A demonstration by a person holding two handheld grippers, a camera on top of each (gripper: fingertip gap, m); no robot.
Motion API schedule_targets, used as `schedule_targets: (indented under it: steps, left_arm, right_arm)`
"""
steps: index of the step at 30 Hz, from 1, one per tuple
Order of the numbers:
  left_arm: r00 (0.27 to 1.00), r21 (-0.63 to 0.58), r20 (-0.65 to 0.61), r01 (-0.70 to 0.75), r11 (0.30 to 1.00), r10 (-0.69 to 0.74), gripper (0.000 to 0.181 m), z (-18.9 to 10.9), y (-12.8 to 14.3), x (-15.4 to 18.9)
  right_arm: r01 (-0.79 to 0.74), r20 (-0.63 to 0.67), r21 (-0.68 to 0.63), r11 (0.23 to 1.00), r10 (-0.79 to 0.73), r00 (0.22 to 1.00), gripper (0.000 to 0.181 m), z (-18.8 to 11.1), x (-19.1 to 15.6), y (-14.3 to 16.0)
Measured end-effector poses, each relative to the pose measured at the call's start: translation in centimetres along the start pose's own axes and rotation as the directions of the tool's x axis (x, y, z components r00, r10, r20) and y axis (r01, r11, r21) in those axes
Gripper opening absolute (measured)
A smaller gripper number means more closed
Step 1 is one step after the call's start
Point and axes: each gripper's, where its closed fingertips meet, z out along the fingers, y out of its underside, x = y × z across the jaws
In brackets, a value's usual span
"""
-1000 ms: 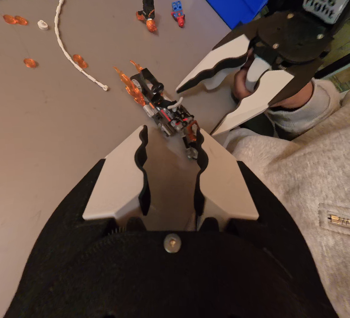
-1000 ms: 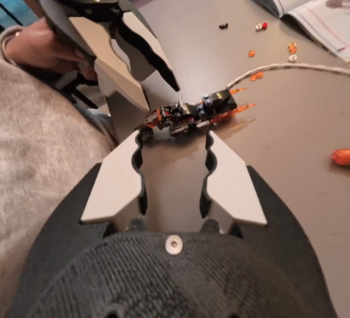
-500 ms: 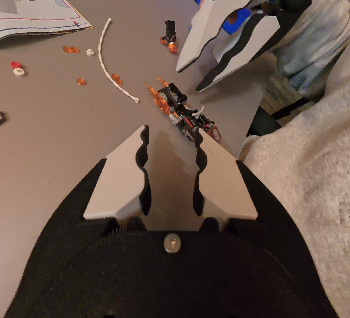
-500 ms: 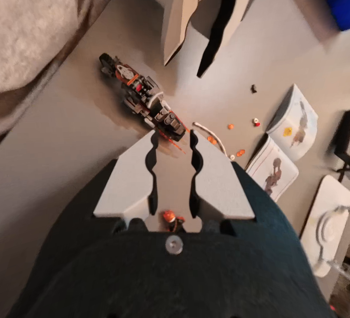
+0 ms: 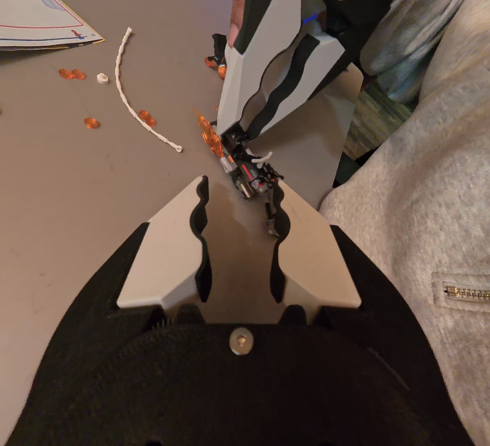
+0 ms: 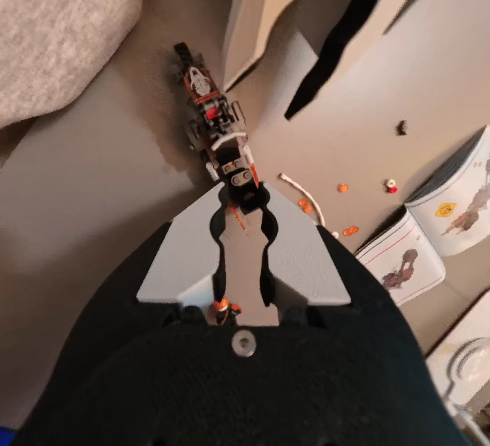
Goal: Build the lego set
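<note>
A partly built Lego motorcycle [image 5: 246, 168], black and grey with transparent orange flame pieces, is seen standing on the grey worktop [image 5: 79, 194] close to the edge nearest the person's grey sweater [image 5: 424, 194]. The right hand-held gripper [image 6: 243, 195] is closed around the black rear end of the motorcycle, both tips pressed against it. In the left wrist view the same gripper [image 5: 234, 132] is seen reaching down onto that end, beside the flame pieces. The left hand-held gripper [image 5: 241, 181] is held open, its jaws well apart; the front fork and wheel of the motorcycle lie just beside the inner face of one finger, and contact cannot be confirmed.

Farther from that edge, a white chain-like strip [image 5: 127, 96] is laid in a curve, with several loose orange round studs [image 5: 91, 123] and a small white round piece [image 5: 102, 78] near it. A minifigure with an orange flame head [image 5: 216, 57] is partly hidden behind the right hand-held gripper. An open instruction booklet [image 5: 34, 22] lies towards the far side of the worktop.
</note>
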Motion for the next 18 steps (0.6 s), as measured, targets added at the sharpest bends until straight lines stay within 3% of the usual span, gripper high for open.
schedule_targets:
  steps: [8, 13, 18]
  left_arm:
    - [0.999, 0.063, 0.034, -0.020, 0.998, 0.017, 0.048, -1.0, -0.6, -0.4]
    - [0.999, 0.082, 0.037, -0.031, 0.996, 0.028, 0.049, -1.0, -0.9, -0.2]
    - [0.995, 0.055, 0.070, -0.069, 0.996, 0.065, 0.050, -0.4, -0.7, -0.4]
  right_arm:
    - [-0.336, -0.107, 0.026, 0.941, 0.337, 0.935, 0.018, -0.7, 0.9, 3.2]
    - [-0.568, -0.115, 0.105, 0.816, 0.577, 0.808, 0.015, -1.0, 0.3, 3.4]
    - [-0.672, -0.154, 0.133, 0.729, 0.685, 0.712, 0.015, -1.4, -0.2, 3.9]
